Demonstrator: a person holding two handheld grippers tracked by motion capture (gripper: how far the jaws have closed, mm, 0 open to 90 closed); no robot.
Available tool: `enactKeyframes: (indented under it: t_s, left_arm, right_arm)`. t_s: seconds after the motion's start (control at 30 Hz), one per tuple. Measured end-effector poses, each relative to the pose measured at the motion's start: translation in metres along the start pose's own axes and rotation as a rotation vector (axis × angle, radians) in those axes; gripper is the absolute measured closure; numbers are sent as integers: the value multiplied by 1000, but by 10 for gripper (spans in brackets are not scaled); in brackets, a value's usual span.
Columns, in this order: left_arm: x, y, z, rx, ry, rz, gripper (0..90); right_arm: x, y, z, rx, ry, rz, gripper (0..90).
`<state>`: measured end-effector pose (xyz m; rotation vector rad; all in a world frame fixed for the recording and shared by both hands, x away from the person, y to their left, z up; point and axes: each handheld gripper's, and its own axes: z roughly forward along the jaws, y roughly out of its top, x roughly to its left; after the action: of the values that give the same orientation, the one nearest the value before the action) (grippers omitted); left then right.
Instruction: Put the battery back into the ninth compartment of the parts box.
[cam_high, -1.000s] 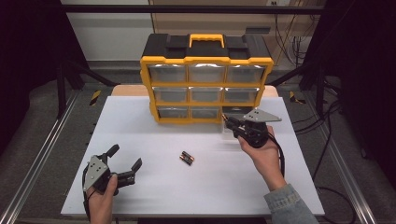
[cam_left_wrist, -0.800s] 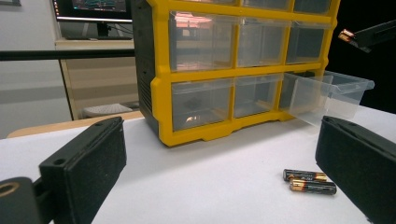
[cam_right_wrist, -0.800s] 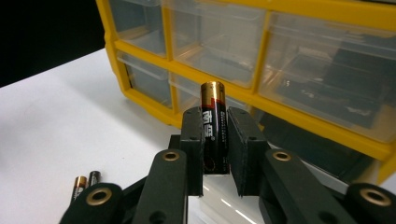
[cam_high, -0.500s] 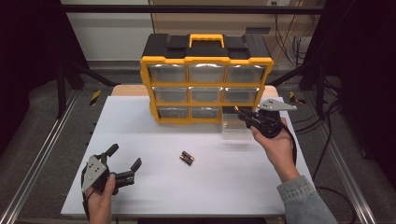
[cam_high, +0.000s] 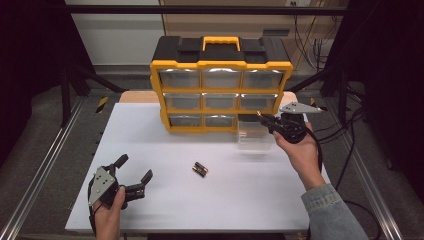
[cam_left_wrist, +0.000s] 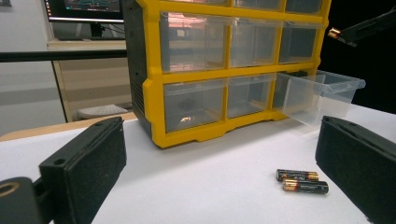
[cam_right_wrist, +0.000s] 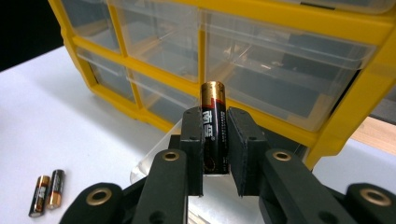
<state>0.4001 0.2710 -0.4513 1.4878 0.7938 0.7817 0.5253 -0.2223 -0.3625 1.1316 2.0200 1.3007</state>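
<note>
clear drawer (cam_high: 255, 133) beside right tool (cam_high: 265, 120)

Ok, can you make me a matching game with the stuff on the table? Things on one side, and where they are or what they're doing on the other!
Things:
1. right gripper
2. left gripper
3. clear drawer
4. two batteries

States:
A. pulled out of the yellow organizer
B. lying side by side on the table
C. open, holding nothing
D. shut on one battery

Pairs: 1-D, 2-C, 3-A, 4-B
</note>
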Motion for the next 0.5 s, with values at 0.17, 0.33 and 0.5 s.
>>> enactKeyframes:
  t_s: [0.17,0.33,0.5]
  left_arm:
    - [1,0,0,2,3,-3,17]
    - [0,0,1,3,1,0,18]
    - [0,-1,1,12,7,5,18]
  right_arm:
    - [1,-1,1,10,9,-18,767]
    - [1,-1,2,22,16,-23,767]
    - [2,1,4,33,15,-21,767]
